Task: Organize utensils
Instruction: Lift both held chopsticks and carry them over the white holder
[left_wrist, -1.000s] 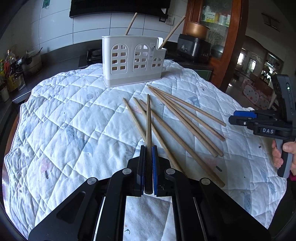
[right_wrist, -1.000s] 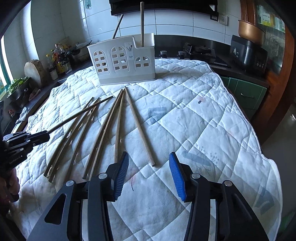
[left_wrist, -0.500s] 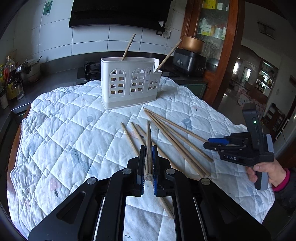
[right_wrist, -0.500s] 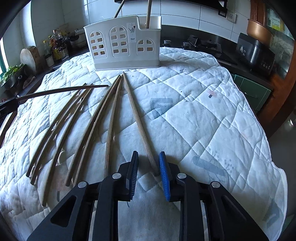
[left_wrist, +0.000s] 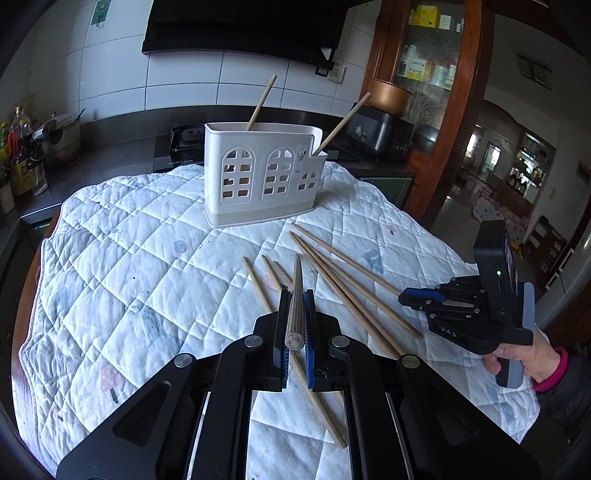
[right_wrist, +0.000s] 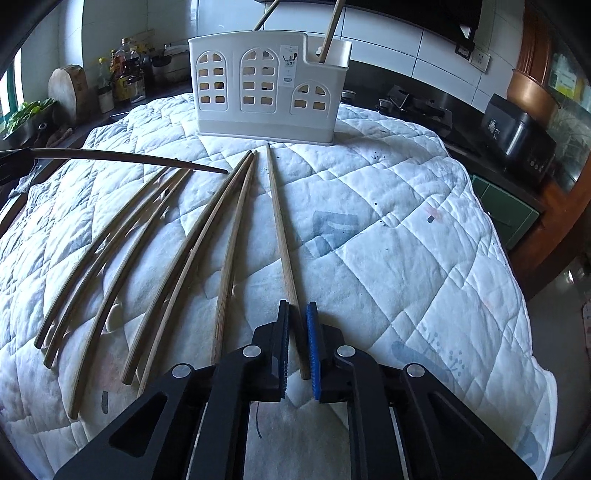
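Note:
A white utensil holder (left_wrist: 264, 177) with arched windows stands on the quilted cloth and holds two chopsticks; it also shows in the right wrist view (right_wrist: 267, 86). My left gripper (left_wrist: 296, 295) is shut on a chopstick (left_wrist: 295, 299) and holds it raised above the cloth, tip toward the holder. That chopstick shows dark at the left in the right wrist view (right_wrist: 129, 158). My right gripper (right_wrist: 297, 310) is low on the cloth, its jaws closed around the near end of the rightmost chopstick (right_wrist: 282, 236). Several more chopsticks (right_wrist: 192, 240) lie fanned to its left.
The white quilted cloth (left_wrist: 110, 258) covers a round table. A dark counter behind holds bottles (right_wrist: 125, 77), a stove (right_wrist: 417, 107) and a black cooker (right_wrist: 517, 133). A wooden cabinet (left_wrist: 424, 92) stands to the right. The right gripper's handle and hand (left_wrist: 509, 332) hover at the cloth's right edge.
My left gripper has lifted its chopstick off the cloth and tilted up. My right gripper has moved forward and down and closed from wide open around the rightmost chopstick's end.

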